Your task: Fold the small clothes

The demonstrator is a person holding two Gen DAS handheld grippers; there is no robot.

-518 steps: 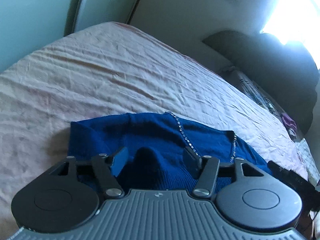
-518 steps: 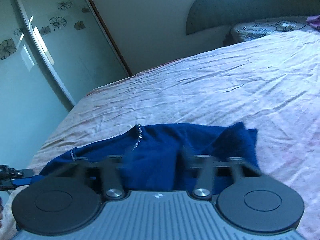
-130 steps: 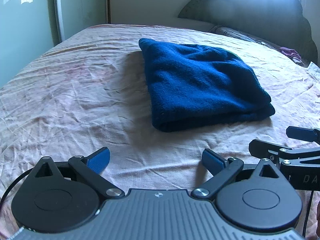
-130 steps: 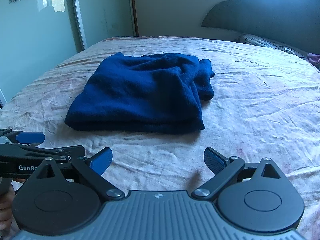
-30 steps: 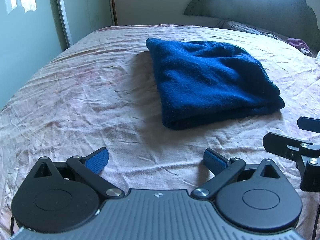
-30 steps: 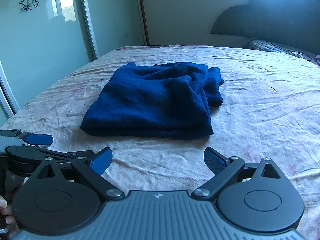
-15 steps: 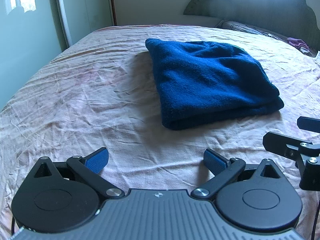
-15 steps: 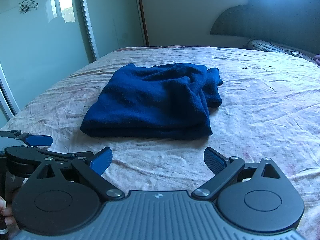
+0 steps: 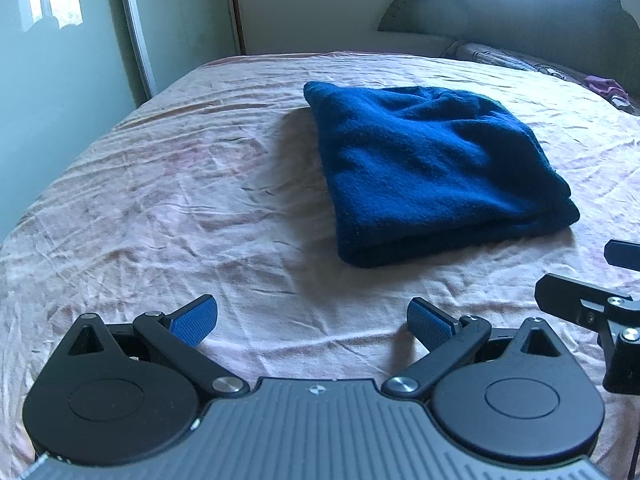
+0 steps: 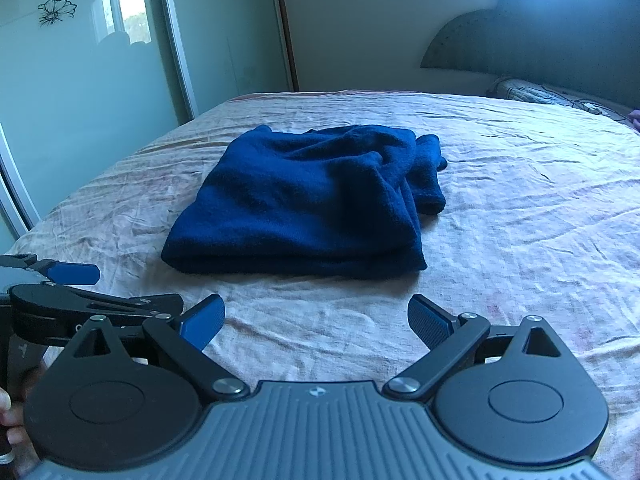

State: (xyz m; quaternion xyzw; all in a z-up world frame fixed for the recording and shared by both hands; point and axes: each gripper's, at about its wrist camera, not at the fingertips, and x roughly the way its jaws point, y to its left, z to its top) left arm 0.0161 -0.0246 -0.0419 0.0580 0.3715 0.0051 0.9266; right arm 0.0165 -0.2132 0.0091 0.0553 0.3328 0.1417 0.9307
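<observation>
A dark blue knitted garment (image 9: pixel 432 168) lies folded into a thick rectangle on the pink bed sheet (image 9: pixel 160 200). In the right wrist view the same garment (image 10: pixel 312 200) shows a sleeve end sticking out on its right side. My left gripper (image 9: pixel 312 320) is open, well short of the garment, with nothing between its blue pads. My right gripper (image 10: pixel 316 320) is also open and empty, a little back from the garment's near edge. Each view shows the other gripper at its edge: the right one (image 9: pixel 600 304), the left one (image 10: pixel 72 292).
The wrinkled sheet spreads wide around the garment. A dark padded headboard (image 10: pixel 560 32) and a patterned pillow (image 9: pixel 508 56) stand at the far end. Glass sliding doors with flower prints (image 10: pixel 100 60) run along the left. A hand (image 10: pixel 8 420) shows at the lower left.
Both grippers held the spread garment long ago; now it lies folded and released. Over the last second both grippers stay open and nearly still, with only a slight drift of view.
</observation>
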